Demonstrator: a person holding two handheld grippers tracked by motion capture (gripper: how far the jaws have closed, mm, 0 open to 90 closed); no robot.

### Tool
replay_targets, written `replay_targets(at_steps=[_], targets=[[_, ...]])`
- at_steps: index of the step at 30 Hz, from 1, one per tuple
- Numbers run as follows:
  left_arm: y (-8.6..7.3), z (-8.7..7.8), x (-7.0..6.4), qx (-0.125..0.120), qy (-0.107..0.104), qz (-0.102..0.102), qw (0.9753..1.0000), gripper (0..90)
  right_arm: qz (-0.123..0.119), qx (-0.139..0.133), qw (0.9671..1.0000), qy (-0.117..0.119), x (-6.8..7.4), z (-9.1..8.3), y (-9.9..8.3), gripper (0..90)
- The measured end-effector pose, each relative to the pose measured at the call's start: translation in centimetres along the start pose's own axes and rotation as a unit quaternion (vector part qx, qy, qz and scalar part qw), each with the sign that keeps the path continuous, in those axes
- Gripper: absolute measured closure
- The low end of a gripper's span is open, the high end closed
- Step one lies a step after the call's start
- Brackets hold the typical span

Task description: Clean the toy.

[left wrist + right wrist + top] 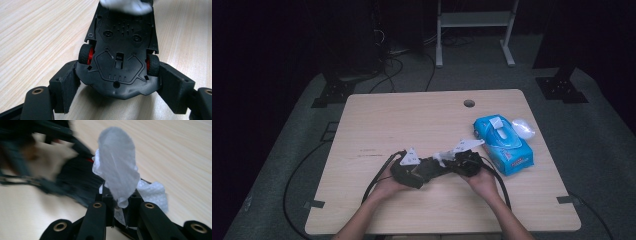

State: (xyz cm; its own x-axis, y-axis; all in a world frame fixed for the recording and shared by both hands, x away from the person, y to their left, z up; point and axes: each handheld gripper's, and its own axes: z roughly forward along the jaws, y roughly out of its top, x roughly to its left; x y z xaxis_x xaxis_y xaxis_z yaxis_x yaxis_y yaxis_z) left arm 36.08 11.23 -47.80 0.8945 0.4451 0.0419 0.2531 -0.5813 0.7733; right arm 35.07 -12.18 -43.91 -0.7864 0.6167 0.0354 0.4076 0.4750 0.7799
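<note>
A black toy car with red wheel hubs lies with its underside up, and my left gripper is shut on its sides near the rear wheels. In the high view the car hangs just above the table's front middle, between both hands. My right gripper is shut on a white wipe, which stands up out of the jaws. The wipe touches the far end of the car. The left gripper and the right gripper face each other, with the wipe between them.
A blue pack of wipes lies at the right of the wooden table, with a loose white wipe at its far corner. A cable hole is near the back edge. Cables trail off the front.
</note>
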Motion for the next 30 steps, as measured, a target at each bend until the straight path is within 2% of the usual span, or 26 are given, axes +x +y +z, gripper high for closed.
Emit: replay_targets(at_steps=[2,3,4,5,7,9,12,14,15,17,19,21,23,25,27,30], targets=[[0.0,0.0,-0.1,0.005,0.003,0.005,1.0000,23.7,-0.008,0.000,0.9995,0.032,1.2,0.7,0.2,80.8],[0.0,0.0,-0.2,0.005,0.004,0.004,1.0000,23.8,-0.014,0.005,0.9990,0.042,1.9,1.3,0.2,80.8],[-0.1,-0.1,-0.2,0.008,0.005,0.007,0.9999,23.8,-0.021,0.011,0.9988,0.042,2.3,1.6,0.2,80.8],[-0.1,-0.1,-0.2,0.010,0.007,0.010,0.9999,23.8,-0.027,0.015,0.9988,0.038,2.4,1.8,0.1,80.8],[-0.2,0.0,-0.3,0.011,0.009,0.011,0.9998,23.8,-0.019,0.013,0.9993,0.030,1.9,1.6,-0.2,80.8],[-0.1,-0.1,-0.3,0.008,0.009,0.014,0.9998,23.9,-0.014,0.012,0.9998,-0.001,1.3,0.9,-0.5,80.9],[0.0,-0.1,-0.3,0.006,0.006,0.014,0.9999,23.9,0.005,0.011,0.9996,-0.024,0.2,-0.1,-1.2,81.0],[0.0,0.0,-0.4,0.008,0.005,0.018,0.9998,23.9,0.013,0.007,0.9997,-0.019,0.5,-0.2,-1.4,81.0],[0.0,0.0,-0.4,0.009,0.005,0.020,0.9998,23.9,0.011,0.001,0.9999,-0.010,1.2,0.1,-1.4,81.2],[0.0,-0.1,-0.6,0.015,0.008,0.027,0.9995,23.9,-0.007,-0.003,1.0000,0.004,2.4,0.8,-1.5,81.3],[-0.1,-0.1,-0.6,0.016,0.009,0.027,0.9995,23.9,-0.022,-0.001,0.9997,0.004,3.2,1.2,-1.3,81.4],[-0.1,-0.2,-0.7,0.010,0.008,0.023,0.9996,24.0,-0.027,-0.002,0.9996,0.000,3.0,1.0,-1.3,81.2],[-0.1,-0.3,-0.7,0.014,0.009,0.026,0.9995,24.0,-0.030,-0.002,0.9992,-0.027,2.3,0.2,-1.7,81.2],[-0.1,-0.3,-0.7,0.010,0.006,0.023,0.9997,24.0,-0.016,-0.004,0.9989,-0.045,1.4,-0.7,-2.3,81.2],[0.0,-0.2,-0.8,0.010,0.004,0.023,0.9997,24.0,-0.002,-0.012,0.9988,-0.047,1.0,-1.2,-2.9,81.1],[0.1,-0.1,-1.0,0.013,0.007,0.029,0.9995,24.0,-0.007,-0.016,0.9988,-0.046,1.6,-0.9,-2.9,81.1]])
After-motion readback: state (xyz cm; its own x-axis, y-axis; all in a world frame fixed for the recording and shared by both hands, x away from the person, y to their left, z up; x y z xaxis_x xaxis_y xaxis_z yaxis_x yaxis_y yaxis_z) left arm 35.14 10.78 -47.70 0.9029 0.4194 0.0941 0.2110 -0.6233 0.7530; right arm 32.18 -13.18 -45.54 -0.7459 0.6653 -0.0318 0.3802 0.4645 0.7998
